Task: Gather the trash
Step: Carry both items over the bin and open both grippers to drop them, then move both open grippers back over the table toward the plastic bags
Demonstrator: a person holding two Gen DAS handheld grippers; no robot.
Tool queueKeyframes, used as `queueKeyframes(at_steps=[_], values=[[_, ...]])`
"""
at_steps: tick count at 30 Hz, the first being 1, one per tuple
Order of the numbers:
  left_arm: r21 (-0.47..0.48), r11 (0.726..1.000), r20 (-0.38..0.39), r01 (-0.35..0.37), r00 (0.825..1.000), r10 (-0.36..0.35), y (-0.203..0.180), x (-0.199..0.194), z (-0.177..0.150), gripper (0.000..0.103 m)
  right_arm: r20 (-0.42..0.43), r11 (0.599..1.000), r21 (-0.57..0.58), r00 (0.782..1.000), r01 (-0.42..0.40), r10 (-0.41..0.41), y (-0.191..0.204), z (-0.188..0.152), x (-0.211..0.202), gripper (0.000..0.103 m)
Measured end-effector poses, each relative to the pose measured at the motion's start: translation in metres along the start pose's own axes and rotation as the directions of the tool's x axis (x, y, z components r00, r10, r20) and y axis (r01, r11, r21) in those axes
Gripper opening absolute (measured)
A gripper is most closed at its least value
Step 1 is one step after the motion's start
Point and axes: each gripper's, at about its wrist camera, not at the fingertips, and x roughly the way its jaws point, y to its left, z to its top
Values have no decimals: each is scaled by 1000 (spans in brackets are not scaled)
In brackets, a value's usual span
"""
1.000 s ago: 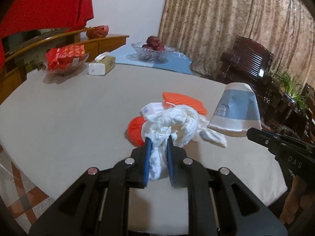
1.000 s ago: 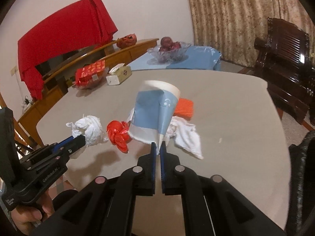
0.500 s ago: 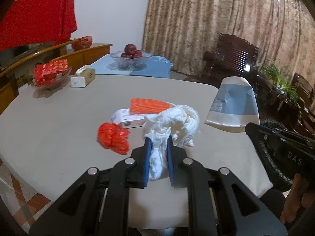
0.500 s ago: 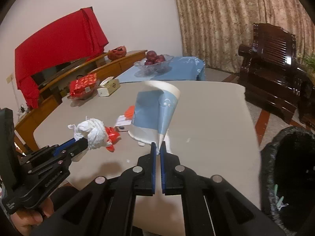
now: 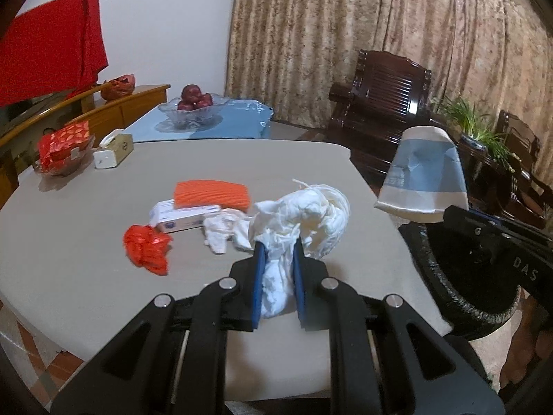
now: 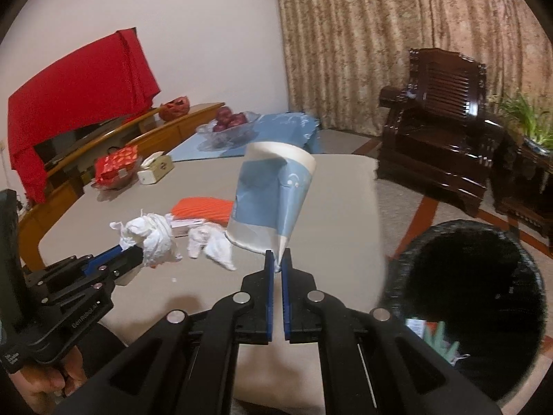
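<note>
The left claw (image 5: 276, 259) is clamped on a soft, wrinkled white tissue wad (image 5: 304, 221), low in the frame's centre. The right claw (image 6: 276, 263) pinches the flattened edge of a crushed blue-and-white paper cup (image 6: 273, 200), held above the smooth grey counter (image 5: 86, 214). At lower right gapes a round black bin (image 6: 473, 297) with a glossy liner.

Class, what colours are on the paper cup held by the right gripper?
Light blue and white paper cup, clearest in the right wrist view.
</note>
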Motion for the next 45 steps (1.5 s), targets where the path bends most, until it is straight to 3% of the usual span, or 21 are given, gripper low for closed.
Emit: queueKeyframes(at_steps=[6,17,28,30,31,34,36,40,45], values=[[-6,1000,-19,-19,1000,18,-43,6,5,14,5,997,-7,997,74,-74,-43,-6,-20,4],[-32,997,-53,77,995,-79,-168,21,3,14,-22,975,-26,975,219,-220,-147,-27,-49,4],[-15,990,-167,141,976,-142,-266,63,-15,14,-88,954,-7,950,299,-299,-244,-52,-48,4],[0,987,-173,161,972,-158,-279,67,-17,17,-115,954,6,948,300,-298,-258,-57,-43,9],[12,985,-185,172,968,-167,-286,71,-19,24,-142,952,15,943,307,-302,-265,-60,-38,13],[32,981,-202,192,962,-182,-295,76,-25,41,-148,939,56,933,338,-327,-275,-66,-40,29],[52,983,-193,178,967,-165,-293,75,-28,48,-138,936,77,934,343,-331,-277,-70,-44,30],[60,986,-206,156,968,-140,-274,77,-30,52,-128,935,102,937,339,-325,-272,-73,-52,30],[39,995,-180,94,980,-85,-227,68,-21,62,-102,944,121,950,307,-296,-252,-59,-59,34]])
